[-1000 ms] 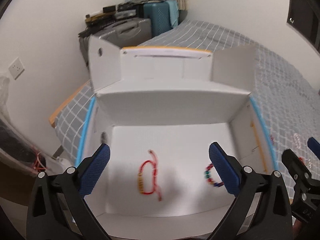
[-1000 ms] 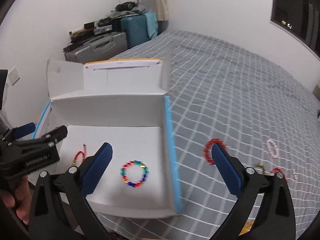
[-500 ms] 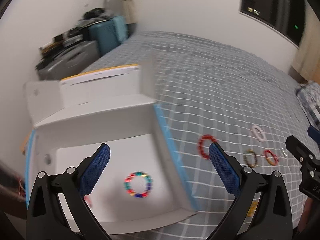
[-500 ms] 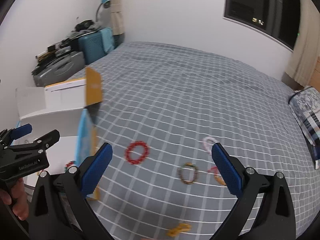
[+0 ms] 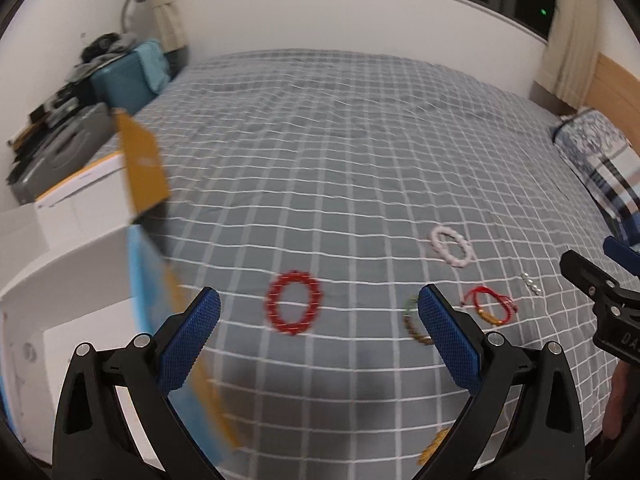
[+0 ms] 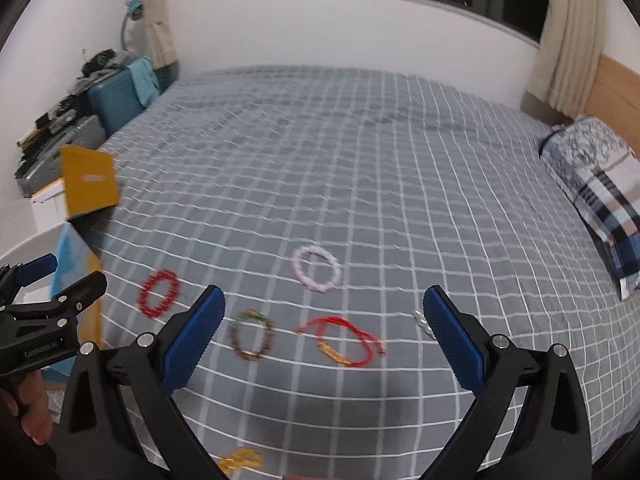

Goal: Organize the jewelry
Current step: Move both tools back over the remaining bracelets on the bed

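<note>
The jaws of both grippers are spread wide and nothing is held between them. The left gripper (image 5: 319, 320) is poised over the bedspread (image 5: 360, 140) with the red bead bracelet (image 5: 294, 307) framed between its fingers, and the right gripper (image 6: 324, 326) is aimed at the red cord bracelet (image 6: 340, 340), which lies between its fingers, with the brown bracelet (image 6: 251, 338) just left of it. The pink bracelet (image 6: 317, 268) lies farther off, a small clear piece (image 6: 422, 322) is seen near the right finger, and a gold piece (image 6: 240, 458) lies nearest, at the bottom edge. The white box (image 5: 60, 240) stands open at the far left of the bed.

The step in hand appears to be the reach for the next piece to be boxed. A descent over one bracelet is called for next, with the fingertips set astride its band and pressed lightly into the soft cover before closing, so that fabric is not pinched with it.
</note>
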`<state>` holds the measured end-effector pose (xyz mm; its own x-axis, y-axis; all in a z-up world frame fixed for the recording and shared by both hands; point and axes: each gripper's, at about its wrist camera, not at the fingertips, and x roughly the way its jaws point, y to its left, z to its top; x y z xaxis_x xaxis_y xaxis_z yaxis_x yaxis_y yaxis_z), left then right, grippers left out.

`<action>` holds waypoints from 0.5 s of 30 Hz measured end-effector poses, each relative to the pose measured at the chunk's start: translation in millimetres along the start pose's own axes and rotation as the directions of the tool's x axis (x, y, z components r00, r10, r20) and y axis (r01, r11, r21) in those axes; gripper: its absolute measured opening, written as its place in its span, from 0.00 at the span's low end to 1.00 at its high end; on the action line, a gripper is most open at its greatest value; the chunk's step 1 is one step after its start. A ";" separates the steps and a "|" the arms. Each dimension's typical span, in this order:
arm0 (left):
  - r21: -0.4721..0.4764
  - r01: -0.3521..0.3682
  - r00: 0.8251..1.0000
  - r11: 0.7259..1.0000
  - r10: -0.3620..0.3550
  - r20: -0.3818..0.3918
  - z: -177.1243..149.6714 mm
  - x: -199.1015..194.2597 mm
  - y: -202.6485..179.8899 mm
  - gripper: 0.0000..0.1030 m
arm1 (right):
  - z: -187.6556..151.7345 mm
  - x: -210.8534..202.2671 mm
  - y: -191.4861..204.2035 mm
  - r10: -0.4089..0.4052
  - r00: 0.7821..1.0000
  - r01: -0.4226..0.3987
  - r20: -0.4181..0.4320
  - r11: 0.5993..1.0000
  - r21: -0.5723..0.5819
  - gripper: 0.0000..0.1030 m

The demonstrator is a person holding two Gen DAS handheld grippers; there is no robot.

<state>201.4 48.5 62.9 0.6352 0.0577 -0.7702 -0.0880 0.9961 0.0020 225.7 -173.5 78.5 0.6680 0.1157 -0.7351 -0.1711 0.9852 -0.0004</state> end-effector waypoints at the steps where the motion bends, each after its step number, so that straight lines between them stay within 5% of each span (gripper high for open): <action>1: 0.005 0.008 1.000 1.000 -0.008 -0.003 -0.3 6.0 -7.1 0.94 | -2.1 4.0 -9.2 0.000 1.000 0.000 -0.003 1.000 0.012 0.93; 15: 0.059 0.096 0.986 0.994 -0.087 -0.140 -32.4 120.8 -82.4 0.94 | -44.1 99.2 -98.4 -0.031 0.990 0.053 -0.138 0.986 0.160 0.93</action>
<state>260.5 -28.8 -51.0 0.5271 -0.0390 -0.8489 0.0188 0.9992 -0.0343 276.9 -264.5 -24.3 0.5664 0.0664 -0.8215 -0.0174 0.9975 0.0686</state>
